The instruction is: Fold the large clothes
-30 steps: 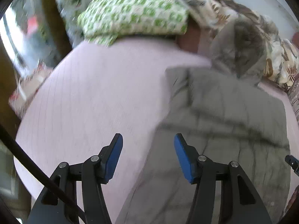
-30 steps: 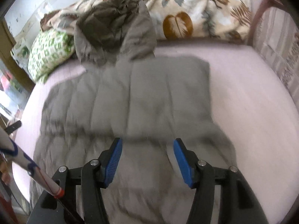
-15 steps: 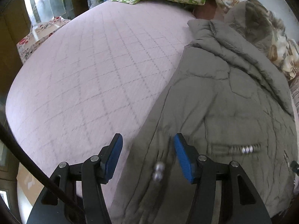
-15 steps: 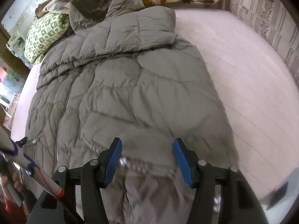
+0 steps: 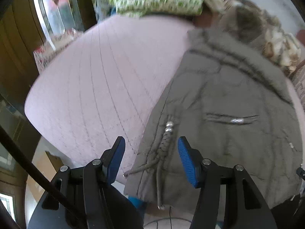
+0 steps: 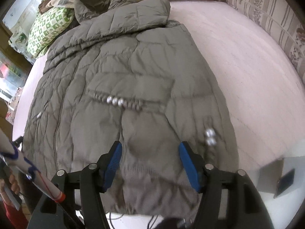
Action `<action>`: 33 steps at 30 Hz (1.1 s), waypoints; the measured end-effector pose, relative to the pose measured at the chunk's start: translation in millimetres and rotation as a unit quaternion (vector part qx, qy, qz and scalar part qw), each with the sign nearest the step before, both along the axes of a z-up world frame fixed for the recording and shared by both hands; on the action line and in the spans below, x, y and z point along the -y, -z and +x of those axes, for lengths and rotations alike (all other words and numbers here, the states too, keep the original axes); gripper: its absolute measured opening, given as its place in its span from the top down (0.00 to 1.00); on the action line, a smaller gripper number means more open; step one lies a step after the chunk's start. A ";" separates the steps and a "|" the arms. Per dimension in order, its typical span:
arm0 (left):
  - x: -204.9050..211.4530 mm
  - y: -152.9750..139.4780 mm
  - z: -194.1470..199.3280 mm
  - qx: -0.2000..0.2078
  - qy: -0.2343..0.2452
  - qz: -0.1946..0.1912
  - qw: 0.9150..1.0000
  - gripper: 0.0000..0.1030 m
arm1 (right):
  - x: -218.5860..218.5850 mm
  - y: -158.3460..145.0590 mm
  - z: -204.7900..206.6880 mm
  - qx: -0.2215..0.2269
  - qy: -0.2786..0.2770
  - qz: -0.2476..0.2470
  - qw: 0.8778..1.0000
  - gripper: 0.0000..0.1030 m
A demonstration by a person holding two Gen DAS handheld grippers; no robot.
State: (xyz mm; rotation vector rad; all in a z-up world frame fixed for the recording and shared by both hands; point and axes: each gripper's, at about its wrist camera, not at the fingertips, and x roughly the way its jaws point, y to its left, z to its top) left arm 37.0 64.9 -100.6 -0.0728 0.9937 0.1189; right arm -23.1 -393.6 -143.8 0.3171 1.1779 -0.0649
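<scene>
Plainly unlabelled grey jacket (image 6: 133, 80), pink bedspread (image 6: 238, 61)

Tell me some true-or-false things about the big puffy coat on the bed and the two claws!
1. The grey quilted puffer coat lies spread on the pale pink quilted bedspread. True.
2. The right claw is squeezing the coat's hem. False: its blue pads stand apart with nothing pinched between them.
3. A green-and-white patterned pillow sits near the coat's collar end. True.
4. The left claw is shut tight. False: it is open, over the coat's braided drawstring.
5. The coat is bright red. False: it is grey.
</scene>
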 end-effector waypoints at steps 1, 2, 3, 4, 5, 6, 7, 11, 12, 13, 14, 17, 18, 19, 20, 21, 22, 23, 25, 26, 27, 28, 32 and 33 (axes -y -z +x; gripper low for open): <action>2.3 -9.6 -2.4 0.009 0.003 0.000 1.000 0.45 | -2.4 -8.1 -4.6 0.007 -0.006 0.002 1.000 0.35; 4.4 -19.1 -4.0 0.017 0.007 -0.001 1.000 0.45 | -4.8 -16.6 -8.1 0.014 -0.010 0.005 1.000 0.35; 8.4 -33.2 -5.9 0.029 0.014 -0.008 0.999 0.45 | -8.7 -30.0 -11.4 0.028 -0.017 0.010 0.999 0.35; 12.0 -43.7 -5.7 0.039 0.021 -0.013 0.999 0.45 | -12.1 -39.6 -12.4 0.038 -0.023 0.012 0.999 0.35; 17.3 -55.9 -4.3 0.050 0.029 -0.017 0.998 0.45 | -18.2 -55.8 -12.4 0.054 -0.033 0.011 0.998 0.35; 23.4 -67.6 -2.5 0.061 0.036 -0.021 0.997 0.45 | -24.8 -72.1 -11.3 0.070 -0.042 0.004 0.997 0.35; 28.5 -75.3 0.4 0.068 0.039 -0.024 0.997 0.44 | -32.2 -89.1 -8.7 0.086 -0.051 -0.005 0.995 0.34; 49.3 -101.4 25.3 0.094 0.047 -0.048 0.993 0.38 | -54.6 -140.3 15.3 0.131 -0.064 -0.020 0.989 0.28; 55.2 -103.2 35.4 0.096 0.051 -0.053 0.993 0.38 | -57.5 -148.1 24.3 0.138 -0.065 -0.018 0.988 0.28; 61.4 -103.2 42.7 0.096 0.054 -0.056 0.992 0.38 | -60.0 -154.8 33.0 0.144 -0.066 -0.017 0.987 0.28; 68.1 -102.4 54.9 0.095 0.059 -0.060 0.992 0.38 | -63.4 -163.5 49.2 0.152 -0.066 -0.018 0.986 0.28; 84.7 -96.8 88.4 0.095 0.068 -0.064 0.991 0.38 | -70.2 -177.8 96.3 0.165 -0.062 -0.032 0.984 0.28; 88.5 -93.5 100.1 0.096 0.070 -0.065 0.991 0.38 | -70.0 -180.1 111.6 0.164 -0.060 -0.032 0.984 0.28; 91.0 -89.6 108.0 0.096 0.071 -0.066 0.991 0.38 | -70.4 -181.7 132.3 0.165 -0.056 -0.028 0.984 0.28; 94.2 -85.4 120.0 0.098 0.072 -0.068 0.990 0.38 | -70.4 -182.7 151.3 0.165 -0.053 -0.024 0.985 0.28; 96.8 -80.5 130.5 0.098 0.073 -0.067 0.990 0.38 | -70.4 -183.4 166.7 0.166 -0.049 -0.023 0.985 0.28; 97.2 -75.9 137.9 0.099 0.073 -0.065 0.990 0.38 | -71.1 -183.5 186.8 0.168 -0.046 -0.022 0.985 0.28; 98.1 -69.7 149.3 0.101 0.073 -0.063 0.990 0.38 | -71.6 -182.8 208.1 0.169 -0.042 -0.020 0.985 0.28; 98.5 -60.1 164.3 0.103 0.074 -0.060 0.990 0.38 | -72.6 -180.6 244.8 0.166 -0.035 -0.017 0.985 0.28; 98.3 -54.9 171.7 0.103 0.074 -0.057 0.990 0.38 | -73.4 -179.0 260.2 0.165 -0.032 -0.013 0.986 0.28; 96.7 -47.9 180.3 0.103 0.073 -0.055 0.990 0.38 | -75.9 -176.7 284.5 0.164 -0.026 -0.008 0.986 0.28; 94.5 -43.4 184.7 0.103 0.071 -0.055 0.991 0.38 | -77.5 -175.2 299.1 0.162 -0.023 -0.007 0.986 0.28; 76.7 -10.5 200.5 0.106 0.050 -0.050 0.992 0.38 | -94.0 -169.6 382.7 0.157 -0.014 -0.008 0.987 0.28; 72.6 -0.5 204.3 0.099 0.041 -0.044 0.993 0.38 | -97.8 -168.2 397.6 0.155 -0.011 -0.011 0.988 0.28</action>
